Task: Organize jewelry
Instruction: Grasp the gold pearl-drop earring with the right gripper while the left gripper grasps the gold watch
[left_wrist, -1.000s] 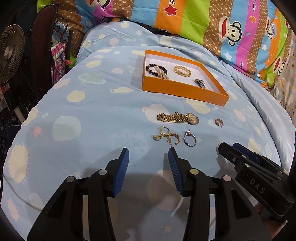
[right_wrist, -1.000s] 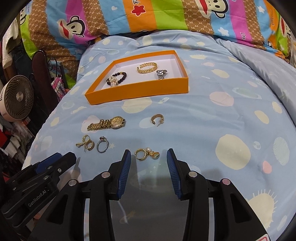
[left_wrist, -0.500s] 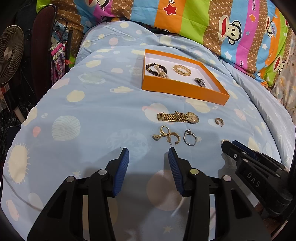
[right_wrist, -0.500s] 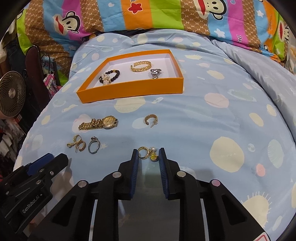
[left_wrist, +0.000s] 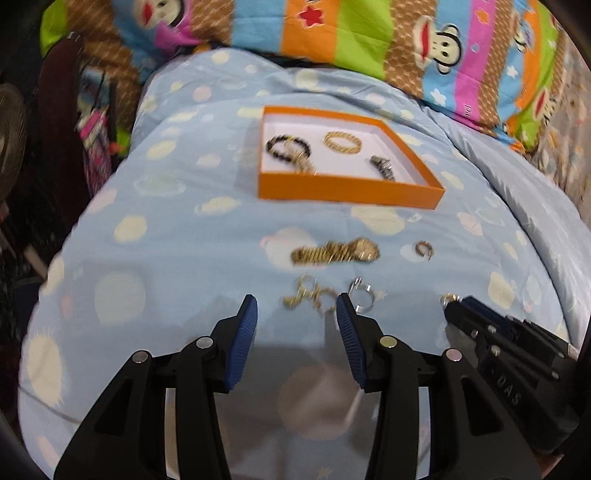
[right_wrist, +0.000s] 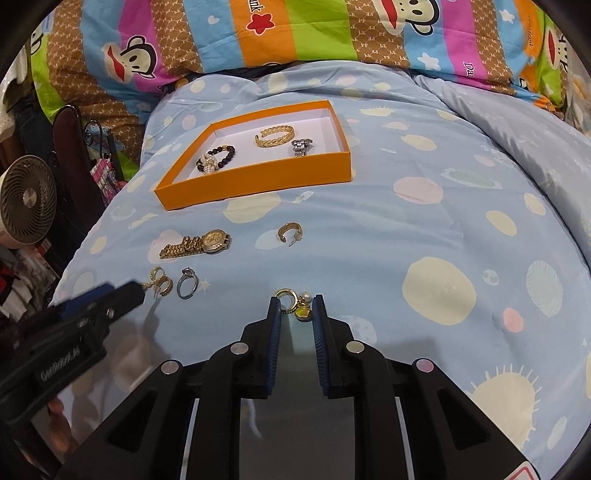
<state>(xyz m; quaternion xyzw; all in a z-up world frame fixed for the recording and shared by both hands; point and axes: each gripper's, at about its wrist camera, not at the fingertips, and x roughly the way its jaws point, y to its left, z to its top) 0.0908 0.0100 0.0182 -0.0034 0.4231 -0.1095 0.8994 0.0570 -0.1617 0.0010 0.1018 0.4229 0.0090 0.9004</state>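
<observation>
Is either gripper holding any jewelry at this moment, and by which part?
The right gripper has just closed on the pearl charm earring, pinching its hoop and charms. The left gripper holds nothing.

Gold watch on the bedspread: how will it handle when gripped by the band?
The gold watch has a linked metal band, so it will likely droop either side of the fingers. The round case sits at one end, probably hanging heavier. Polished links may slip.

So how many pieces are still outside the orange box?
5: gold watch, hoop earring, earring pair, silver ring on the bedspread; charm earring in the right claw.
</observation>
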